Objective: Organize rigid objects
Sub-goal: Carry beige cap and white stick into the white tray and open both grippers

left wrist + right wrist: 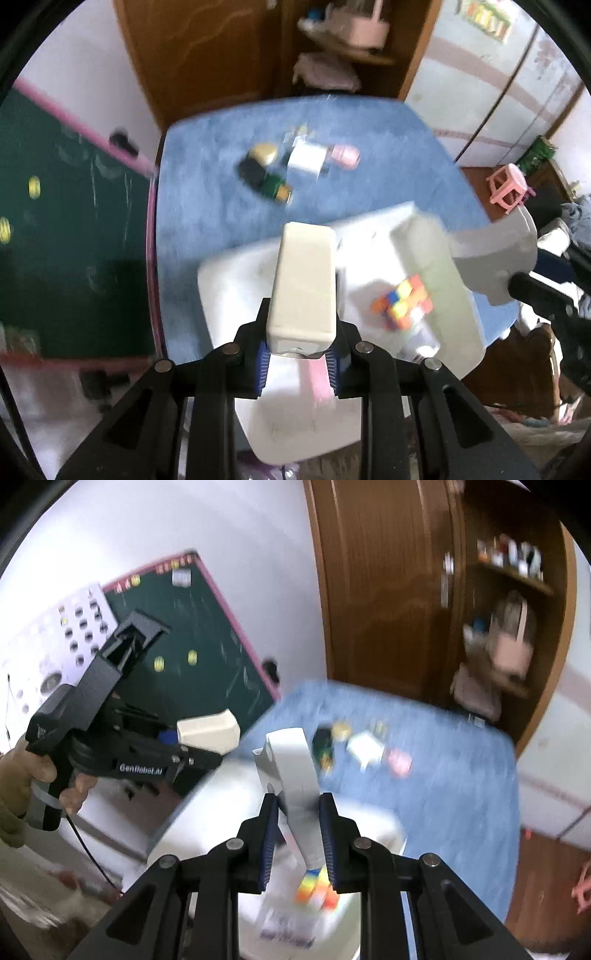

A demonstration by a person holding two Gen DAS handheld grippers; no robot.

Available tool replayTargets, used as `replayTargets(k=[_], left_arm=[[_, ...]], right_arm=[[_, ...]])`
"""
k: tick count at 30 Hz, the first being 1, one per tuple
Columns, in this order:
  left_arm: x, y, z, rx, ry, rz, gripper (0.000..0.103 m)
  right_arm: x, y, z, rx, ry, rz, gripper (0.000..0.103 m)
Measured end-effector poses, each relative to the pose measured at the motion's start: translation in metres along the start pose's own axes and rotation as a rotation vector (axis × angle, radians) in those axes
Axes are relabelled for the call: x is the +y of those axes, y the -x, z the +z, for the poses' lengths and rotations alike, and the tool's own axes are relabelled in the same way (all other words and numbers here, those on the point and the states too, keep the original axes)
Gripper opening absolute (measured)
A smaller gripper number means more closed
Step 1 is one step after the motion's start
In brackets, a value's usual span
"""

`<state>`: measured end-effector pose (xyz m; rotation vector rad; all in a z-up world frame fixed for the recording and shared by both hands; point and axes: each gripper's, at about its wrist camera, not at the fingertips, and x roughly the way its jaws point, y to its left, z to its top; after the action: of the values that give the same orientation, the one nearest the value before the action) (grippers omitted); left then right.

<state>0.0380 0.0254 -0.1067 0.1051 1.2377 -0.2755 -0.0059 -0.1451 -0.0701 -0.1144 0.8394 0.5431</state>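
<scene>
My left gripper [298,363] is shut on a cream rectangular block [304,284], held above a white bin [221,280] on the blue table [207,206]. The same block [208,731] shows in the right wrist view, in the left gripper [192,755]. My right gripper [297,838] is shut on a light grey angular block [295,771], also above the bin [192,819]. That grey block [491,247] shows at the right of the left wrist view. A Rubik's cube [402,301] lies inside the bin, below my right gripper [316,888].
Loose items lie further back on the table: a black and gold piece [258,164], a green one [277,188], a white box [306,158] and a pink item [345,155]. A green board [74,221] stands left. A wooden cabinet [388,590] stands behind.
</scene>
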Motion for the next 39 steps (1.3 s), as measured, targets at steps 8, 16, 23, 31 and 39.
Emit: replayTargets(k=[8,16,23,31,39], left_arm=[[0.011,-0.05,-0.044,0.085,0.036,0.014,0.026],[0.008,-0.08,-0.054,0.105,-0.017,0.022,0.026],[0.001,-0.09,-0.059,0.109,-0.06,0.04,0.026],[-0.008,-0.081,-0.065,0.047,-0.125,0.099,0.026],[-0.014,-0.068,-0.066,-0.007,-0.152,0.146,0.028]], right_arm=[[0.028,-0.047,-0.062,0.197,-0.115,-0.065,0.023],[0.04,-0.079,-0.088,0.291,-0.2,-0.062,0.023],[0.048,-0.091,-0.089,0.312,-0.235,-0.047,0.023],[0.056,-0.1,-0.094,0.338,-0.234,-0.039,0.023],[0.064,-0.099,-0.091,0.325,-0.19,-0.05,0.024]])
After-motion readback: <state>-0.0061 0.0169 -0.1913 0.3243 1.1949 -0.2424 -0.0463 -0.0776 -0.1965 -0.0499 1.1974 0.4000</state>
